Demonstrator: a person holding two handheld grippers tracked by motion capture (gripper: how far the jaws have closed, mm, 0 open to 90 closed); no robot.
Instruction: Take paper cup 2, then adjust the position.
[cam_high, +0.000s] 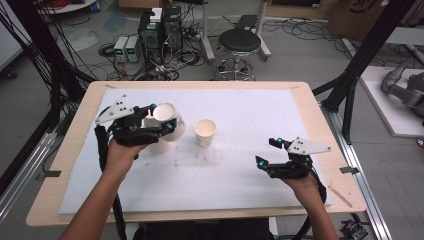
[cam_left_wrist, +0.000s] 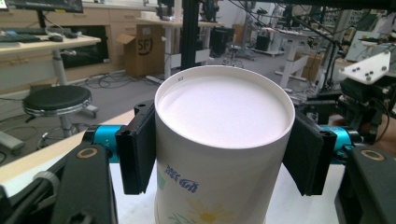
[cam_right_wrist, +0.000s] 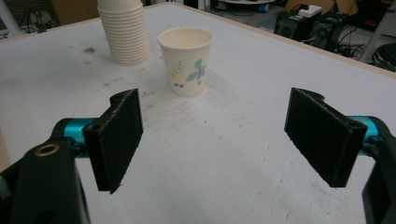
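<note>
Left of centre in the high view, the left gripper (cam_high: 159, 119) clamps an upturned paper cup (cam_high: 167, 116), and squeezing harder could crumple its thin wall, while the right gripper (cam_high: 267, 151) stands wide and empty.

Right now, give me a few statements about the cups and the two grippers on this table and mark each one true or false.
1. The left gripper is clamped on a paper cup turned bottom up. True.
2. The right gripper holds a cup. False: its jaws stand wide apart with bare white mat between them.
3. A single cup stands upright, mouth up, near the middle of the mat. True.
4. That upright cup is plain white. False: the right gripper view shows flowers and leaves printed on it.
5. A stack of cups stands on the mat. True.
</note>
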